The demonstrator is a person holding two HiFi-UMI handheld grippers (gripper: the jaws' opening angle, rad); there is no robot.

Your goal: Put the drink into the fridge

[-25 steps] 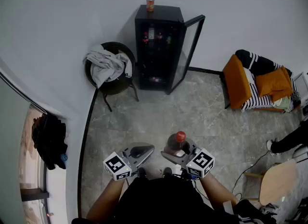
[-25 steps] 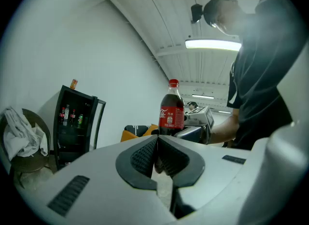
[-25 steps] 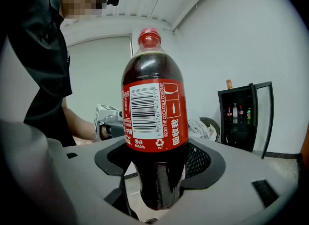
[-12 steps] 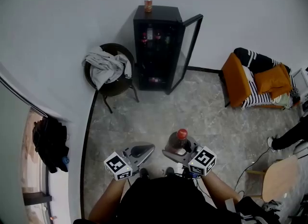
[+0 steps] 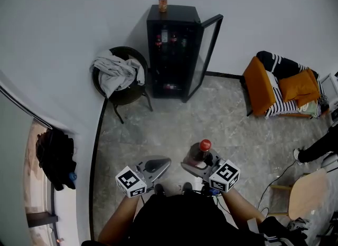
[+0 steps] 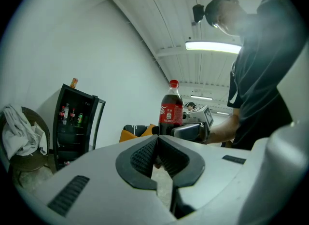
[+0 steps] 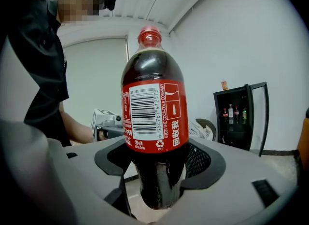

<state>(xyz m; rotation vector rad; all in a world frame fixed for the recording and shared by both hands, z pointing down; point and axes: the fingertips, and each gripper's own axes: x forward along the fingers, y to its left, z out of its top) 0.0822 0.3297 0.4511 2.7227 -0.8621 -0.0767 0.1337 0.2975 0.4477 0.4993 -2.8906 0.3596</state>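
My right gripper is clamped on the lower part of the upright cola bottle. My left gripper has its jaws together, holding nothing. The fridge stands well apart at the wall, its door open.

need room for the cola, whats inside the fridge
The fridge holds a few bottles on its upper shelf, something reddish low down; the rest is too dark.

Bottle glossy plastic; right claw matt plastic; floor smooth stone.
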